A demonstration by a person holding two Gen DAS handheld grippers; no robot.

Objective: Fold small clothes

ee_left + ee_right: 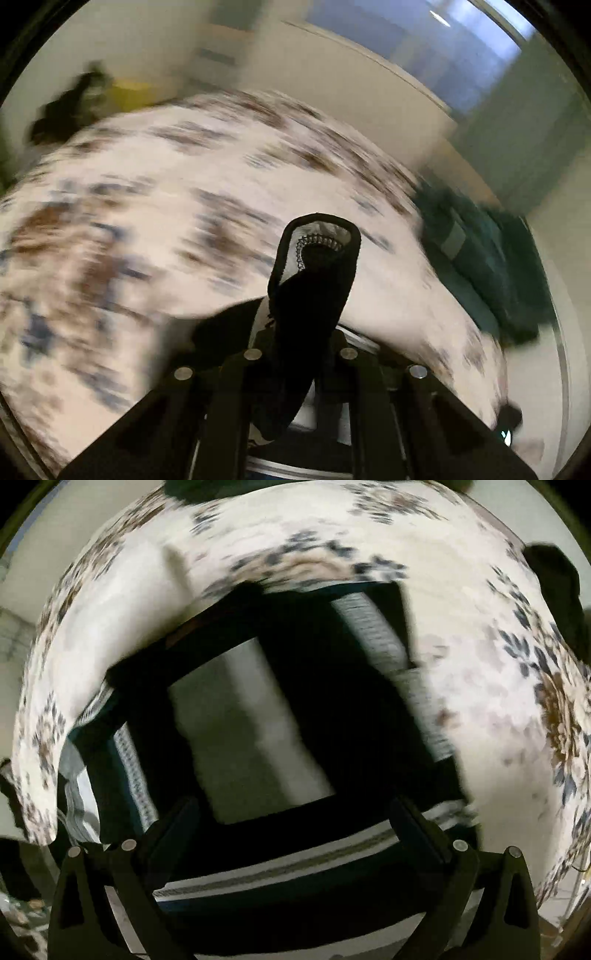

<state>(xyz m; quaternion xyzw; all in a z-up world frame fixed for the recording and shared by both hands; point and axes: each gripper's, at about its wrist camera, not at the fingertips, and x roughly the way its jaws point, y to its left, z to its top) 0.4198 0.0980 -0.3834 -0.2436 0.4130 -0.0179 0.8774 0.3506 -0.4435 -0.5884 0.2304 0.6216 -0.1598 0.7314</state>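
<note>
The left gripper (314, 332) has its 2 fingers drawn close together, pinching a strip of black fabric with a white zigzag-stitched lining (314, 266) that rises up out of the grip and loops over at the top. Beyond it the floral bedsheet (184, 177) fills the left and middle of the left wrist view, heavily motion-blurred. A dark garment (70, 110) lies at the sheet's far left edge, with something yellow just behind it. To the right, a dark teal cloth (480, 251) sits on the sheet's right side, near the edge where the bed meets a pale wall (388, 96). A window (461, 51) shows at the upper right.

The right gripper (295, 834) stands wide open, its 2 fingers (173, 827) far apart and closed on nothing. Between and beyond them lies a dark garment with grey-and-white patterned bands (295, 709), spread on the same floral sheet (491, 686); 1 band runs across just ahead of the fingertips, though whether they touch the cloth is unclear. Bare sheet stretches around the garment above and to the right. Another dark item (554, 587) rests near the sheet's upper right edge.
</note>
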